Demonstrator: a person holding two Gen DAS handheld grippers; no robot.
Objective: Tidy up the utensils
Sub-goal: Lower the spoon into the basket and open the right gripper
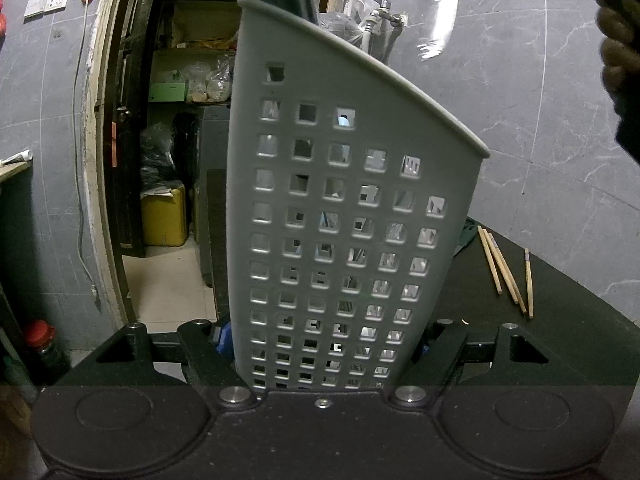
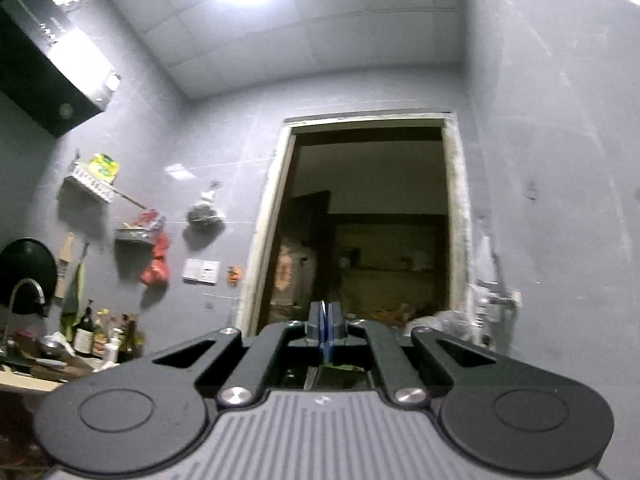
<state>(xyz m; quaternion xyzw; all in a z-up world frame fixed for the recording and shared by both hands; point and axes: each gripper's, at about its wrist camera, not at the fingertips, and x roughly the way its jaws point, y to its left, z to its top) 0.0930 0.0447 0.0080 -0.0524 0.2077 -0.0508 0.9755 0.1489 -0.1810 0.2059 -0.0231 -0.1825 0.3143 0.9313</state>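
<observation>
Left gripper (image 1: 320, 344): clamped on the grey perforated utensil holder (image 1: 340, 200), upright on the dark table (image 1: 560, 320).
Right gripper (image 2: 325, 328): pads pressed together, empty, aimed above the doorway (image 2: 368, 220).
Chopsticks (image 1: 506, 270): loose, right of holder, long axes running away from the camera.
Legible writing: none.

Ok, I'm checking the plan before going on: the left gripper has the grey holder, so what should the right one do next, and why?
Probably bring the right gripper down towards the chopsticks and open it. It is shut, seemingly on nothing, and aims up at the doorway, while the chopsticks lie loose on the dark table beside the perforated holder that the left gripper grips.
</observation>
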